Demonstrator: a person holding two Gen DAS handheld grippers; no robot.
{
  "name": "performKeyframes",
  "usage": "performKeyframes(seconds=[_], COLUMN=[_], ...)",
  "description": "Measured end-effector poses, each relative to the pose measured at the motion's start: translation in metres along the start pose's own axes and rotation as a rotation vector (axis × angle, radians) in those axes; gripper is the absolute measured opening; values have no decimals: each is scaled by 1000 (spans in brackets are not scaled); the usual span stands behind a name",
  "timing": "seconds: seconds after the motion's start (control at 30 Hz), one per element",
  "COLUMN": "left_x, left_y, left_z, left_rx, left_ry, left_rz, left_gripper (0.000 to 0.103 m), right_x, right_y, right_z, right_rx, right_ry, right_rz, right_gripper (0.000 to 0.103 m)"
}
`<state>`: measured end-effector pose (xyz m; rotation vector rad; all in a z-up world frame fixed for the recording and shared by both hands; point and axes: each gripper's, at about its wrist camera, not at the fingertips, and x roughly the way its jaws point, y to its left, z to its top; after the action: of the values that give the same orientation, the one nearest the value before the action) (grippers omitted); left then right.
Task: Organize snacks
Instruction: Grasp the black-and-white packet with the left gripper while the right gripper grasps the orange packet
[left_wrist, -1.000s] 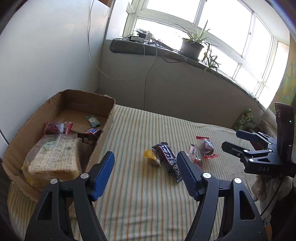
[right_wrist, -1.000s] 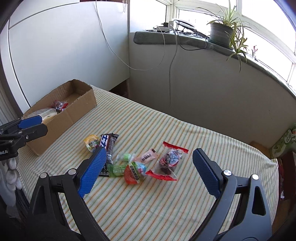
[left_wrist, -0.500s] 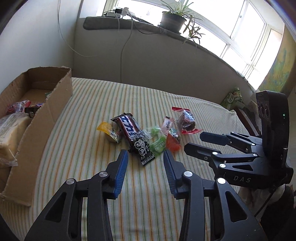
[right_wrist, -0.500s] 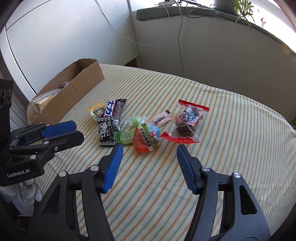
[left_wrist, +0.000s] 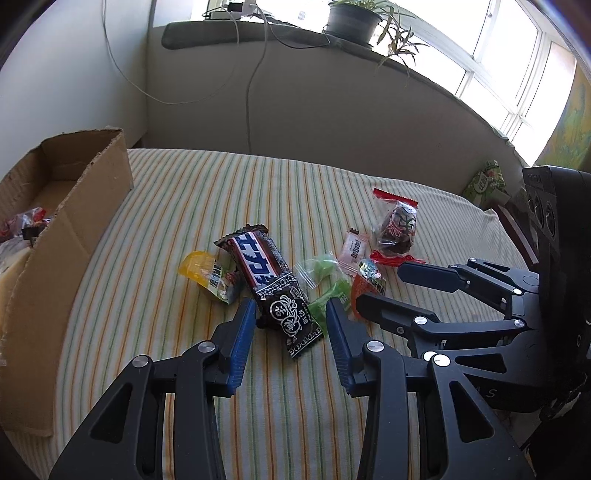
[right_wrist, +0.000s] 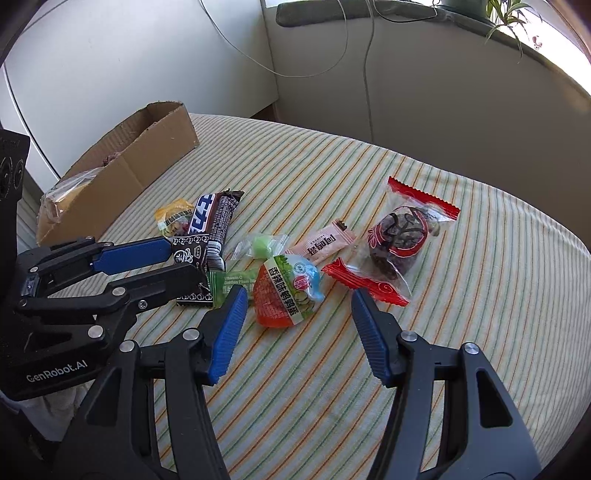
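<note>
A small pile of snacks lies on the striped cloth (left_wrist: 166, 206). My left gripper (left_wrist: 290, 306) points down at the near end of a dark chocolate bar (left_wrist: 266, 273). Its jaws are closing, one blue pad on each side of the bar, and I see no firm press. From the right wrist view the left gripper (right_wrist: 184, 264) straddles that bar (right_wrist: 210, 221). My right gripper (right_wrist: 298, 295) stands open just above an orange egg packet (right_wrist: 288, 291). A red-edged clear bag (right_wrist: 402, 236) and a pink candy (right_wrist: 325, 243) lie beyond it.
An open cardboard box (left_wrist: 74, 221) with wrapped snacks stands at the left edge of the cloth. A yellow packet (left_wrist: 203, 269), a green candy (left_wrist: 321, 267) and a green sachet (right_wrist: 229, 282) crowd the bar. A windowsill with a potted plant (left_wrist: 354, 18) runs behind.
Both grippers have sunk toward the pile and narrowed their jaws. The left one swung right, away from the box, and now frames the chocolate bar's end.
</note>
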<state>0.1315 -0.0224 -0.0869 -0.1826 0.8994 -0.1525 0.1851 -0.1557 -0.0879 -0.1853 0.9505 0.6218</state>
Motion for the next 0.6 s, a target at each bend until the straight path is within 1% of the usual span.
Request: performKeyframes(seconds=[0.03,0.07,0.13,0.2,0.27,0.33,0.43,0.57,0.6], left_x=[3,4,6,7,6,5,1,-3,-3], left_y=[-2,-2,-1,1,4,6,10,14,14], left_z=[0,-1,-2,-3,-4,-4,-6,-9,-10], left_rx=[6,11,16,19,19,23,22,19,19], left_ry=[4,8,9,9,9,6,2,-3,-2], left_rz=[4,7,13,12,0,-3,-9,-15,-17], left_gripper=[31,30,28,25,24,19,13,12,10], right_x=[2,4,7,9,10,9,10,6,6], right_y=[0,0,0,0,0,0,0,-1,-1], right_z=[1,1,2,2,3,3,3,1,1], right_rx=[-3,-4,-3,1,4,7,7,15,19], right_ry=[2,6,15,14,12,11,10,0,-1], right_rz=[0,0,5,7,10,13,14,9,10], right_gripper=[57,52,47,46,39,39,38,37,37])
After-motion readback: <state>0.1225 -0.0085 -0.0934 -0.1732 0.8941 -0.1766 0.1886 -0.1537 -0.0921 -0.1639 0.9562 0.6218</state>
